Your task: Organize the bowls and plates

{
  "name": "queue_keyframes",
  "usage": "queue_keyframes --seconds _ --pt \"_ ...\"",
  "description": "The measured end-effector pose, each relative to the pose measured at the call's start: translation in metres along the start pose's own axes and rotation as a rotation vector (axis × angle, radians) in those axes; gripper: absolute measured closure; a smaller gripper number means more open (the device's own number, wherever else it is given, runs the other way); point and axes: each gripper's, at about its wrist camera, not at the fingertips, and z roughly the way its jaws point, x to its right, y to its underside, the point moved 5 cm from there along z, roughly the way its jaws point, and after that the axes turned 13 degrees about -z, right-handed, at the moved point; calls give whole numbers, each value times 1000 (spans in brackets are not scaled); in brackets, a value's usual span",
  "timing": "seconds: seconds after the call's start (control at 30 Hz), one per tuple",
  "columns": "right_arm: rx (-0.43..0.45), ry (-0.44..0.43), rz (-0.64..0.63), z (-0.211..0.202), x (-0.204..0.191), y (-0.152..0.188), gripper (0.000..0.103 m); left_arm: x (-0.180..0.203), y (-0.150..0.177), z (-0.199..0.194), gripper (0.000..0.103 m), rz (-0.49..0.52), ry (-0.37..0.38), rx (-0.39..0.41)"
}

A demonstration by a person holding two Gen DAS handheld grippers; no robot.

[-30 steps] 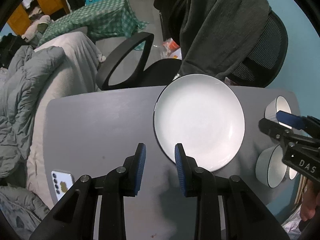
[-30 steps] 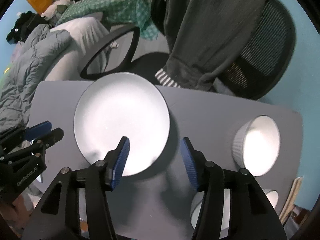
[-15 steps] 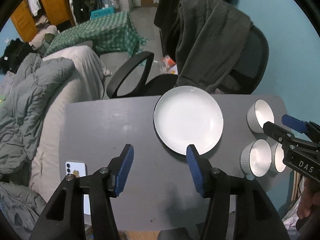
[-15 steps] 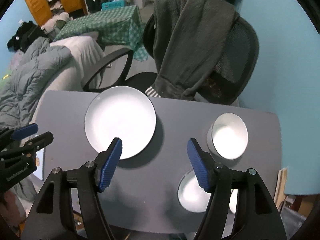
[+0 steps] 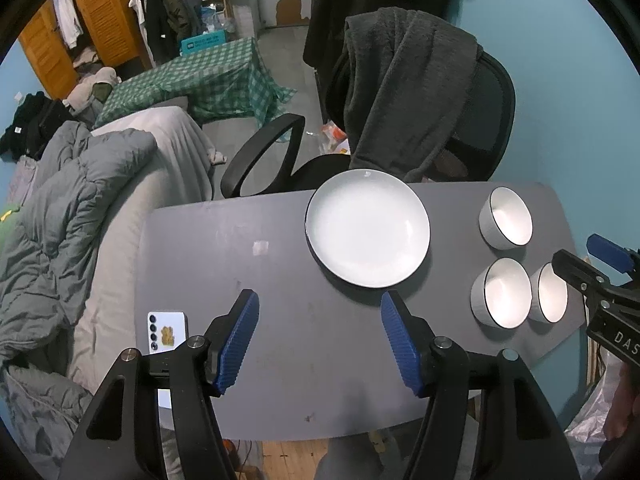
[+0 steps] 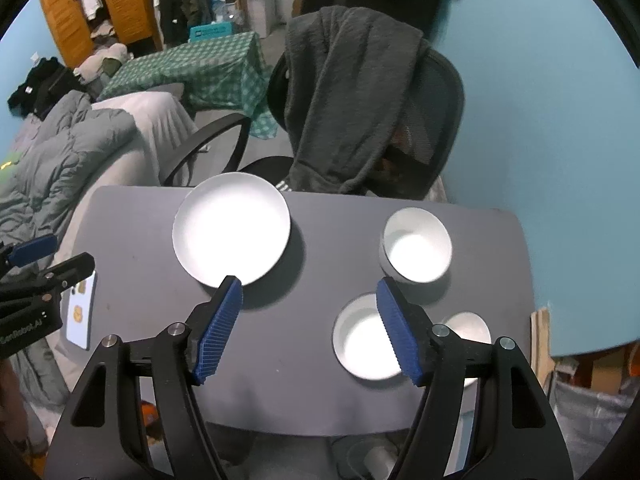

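Grey surface (image 5: 304, 344) against a teal wall; cluttered bedroom behind it. One office chair (image 5: 476, 120) stands at the far edge, a dark fleece (image 5: 404, 92) draped over its back. One bed with a grey duvet (image 5: 64, 216) runs along the left side. A green checked cloth (image 5: 200, 80) covers something further back, near an orange wardrobe (image 5: 96, 20) and hanging clothes.

On the surface: one white plate (image 5: 368, 228), dark-rimmed, near the far edge by the chair. Three white bowls to its right: one far bowl (image 5: 506, 218) alone, well apart from the plate; a middle bowl (image 5: 500, 294) and a near bowl (image 5: 550, 292) just beside each other toward the right edge. Whether those two touch cannot be told. One phone (image 5: 168, 330) lies face down at the near left corner, apart from the dishes. All the dishes sit upright, none stacked.

Left gripper (image 5: 320, 340) hangs above bare surface, on the near side of the plate; its jaws are opening, fingers (image 5: 236, 340) wide, nothing between them. Right gripper (image 6: 310, 326) hangs above the stretch between plate and bowls, jaws well apart, empty; in the right wrist view its right finger overlaps the middle bowl (image 6: 360, 340) and hides part of the near bowl (image 6: 472, 326). Nothing stands between either gripper and the dishes.

Each gripper shows at the edge of the other's view.
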Motion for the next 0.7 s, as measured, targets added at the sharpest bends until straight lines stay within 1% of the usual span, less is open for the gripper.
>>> queue_keyframes --seconds 0.07,0.27,0.47,0.7 --pt "-2 4 11 -4 2 5 32 -1 3 -4 33 -1 0 -2" --pt "-23 10 68 -8 10 25 32 -2 8 -9 32 -3 -3 -1" --pt "-36 21 96 -13 12 39 32 0 13 -13 32 4 3 -11" --pt "-41 35 122 -19 15 49 32 8 20 -14 30 51 -9 -13"
